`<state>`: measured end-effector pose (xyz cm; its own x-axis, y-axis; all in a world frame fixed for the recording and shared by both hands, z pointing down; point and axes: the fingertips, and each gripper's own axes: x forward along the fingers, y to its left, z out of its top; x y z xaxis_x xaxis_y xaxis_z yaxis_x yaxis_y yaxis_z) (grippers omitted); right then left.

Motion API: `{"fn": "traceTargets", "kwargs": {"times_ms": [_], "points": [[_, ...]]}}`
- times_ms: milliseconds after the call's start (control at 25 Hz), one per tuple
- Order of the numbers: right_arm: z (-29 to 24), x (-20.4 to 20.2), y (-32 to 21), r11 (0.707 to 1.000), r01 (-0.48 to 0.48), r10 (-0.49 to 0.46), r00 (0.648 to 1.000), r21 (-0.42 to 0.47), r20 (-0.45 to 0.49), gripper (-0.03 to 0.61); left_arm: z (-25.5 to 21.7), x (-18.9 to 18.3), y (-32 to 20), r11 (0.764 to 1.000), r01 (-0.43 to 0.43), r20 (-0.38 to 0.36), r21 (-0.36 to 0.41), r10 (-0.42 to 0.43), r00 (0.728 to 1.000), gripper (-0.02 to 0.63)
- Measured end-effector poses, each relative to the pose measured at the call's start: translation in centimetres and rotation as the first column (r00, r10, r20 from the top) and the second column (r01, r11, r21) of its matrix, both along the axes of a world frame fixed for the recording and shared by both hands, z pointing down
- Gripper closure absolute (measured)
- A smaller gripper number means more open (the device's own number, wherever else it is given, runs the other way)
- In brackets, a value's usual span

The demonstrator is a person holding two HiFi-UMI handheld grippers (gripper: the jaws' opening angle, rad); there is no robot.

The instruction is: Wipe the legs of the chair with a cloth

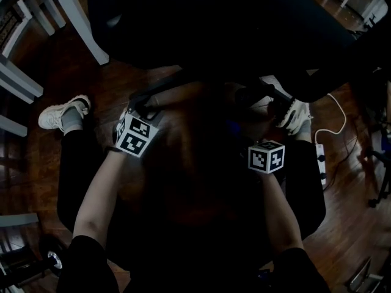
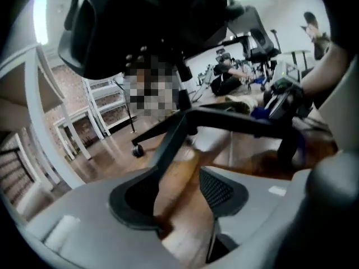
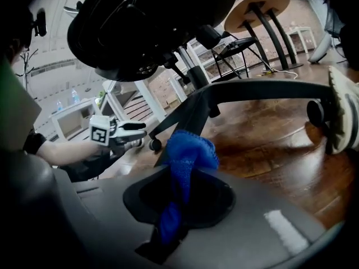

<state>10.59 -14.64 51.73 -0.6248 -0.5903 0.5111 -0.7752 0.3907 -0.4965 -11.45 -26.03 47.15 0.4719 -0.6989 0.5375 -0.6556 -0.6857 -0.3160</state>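
Left tool open, pads apart, bare wood floor showing through the gap, nothing clamped. Aimed at a black chair leg slanting down from the hub toward the left pad; contact unclear. Small caster on another leg beyond. Middle, under the dark seat: right tool closed on a blue cloth, bunched top of the cloth up against a leg of the chair base. Farther right, long leg stretching out level to a wheel beside a white shoe.
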Motion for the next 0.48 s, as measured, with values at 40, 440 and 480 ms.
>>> {"fn": "traceTargets", "kwargs": {"times_ms": [40,440,480], "points": [[0.0,-0.2,-0.4,1.0,-0.01,0.01,1.0,0.009,0.003,0.512,-0.1,1.5,1.6,0.999,-0.009,-0.081,-0.034,0.007,0.997,0.394],[-0.4,-3.3,-4.4,0.997,-0.054,0.05,0.995,0.049,0.082,0.506,1.2,13.2,7.8,0.963,-0.017,-0.359,-0.269,-0.084,0.929,0.348],[-0.7,-3.1,-4.4,0.996,-0.07,0.064,0.993,0.054,0.1,0.505,1.3,13.2,7.4,0.967,0.0,-0.328,-0.255,-0.086,0.941,0.348]]}}
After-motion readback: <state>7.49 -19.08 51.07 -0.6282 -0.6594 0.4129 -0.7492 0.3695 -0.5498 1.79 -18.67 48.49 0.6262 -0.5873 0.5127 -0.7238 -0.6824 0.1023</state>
